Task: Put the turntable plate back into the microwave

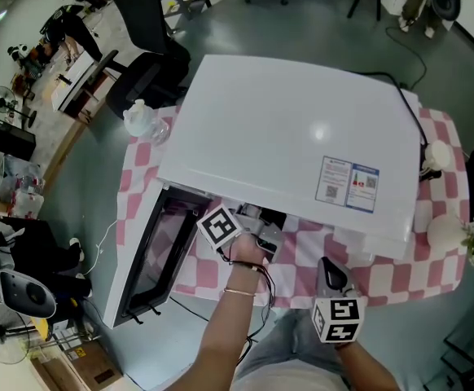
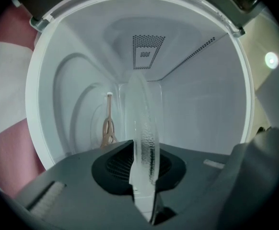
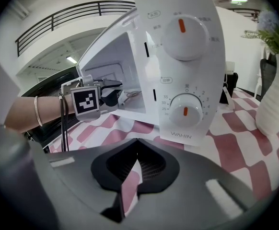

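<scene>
**Turntable plate held edge-on inside the open microwave**

A grey floor (image 1: 302,23) fills the room, with a black office chair (image 1: 143,31) at the upper left of the head view. A pink-and-white checked tablecloth (image 1: 436,267) covers the table. On it sits the white microwave (image 1: 294,145), its door (image 1: 143,259) swung open toward the lower left. A white vase (image 3: 273,95) stands on the cloth at the right edge of the right gripper view.

In the left gripper view the clear turntable plate (image 2: 142,109) is inside the white cavity. It is seen edge-on as 1 narrow band. Its long axis runs up the frame from the jaws toward the perforated back panel, and its flat faces turn to frame left and right. The ringed cavity floor, with a tan fitting (image 2: 108,128), lies to its left.

The left gripper (image 2: 144,150) is clenched on the plate's near rim. The right gripper (image 3: 137,143) hangs outside at the lower centre of the head view, jaws pressed together on nothing, tilted down at the cloth.
</scene>
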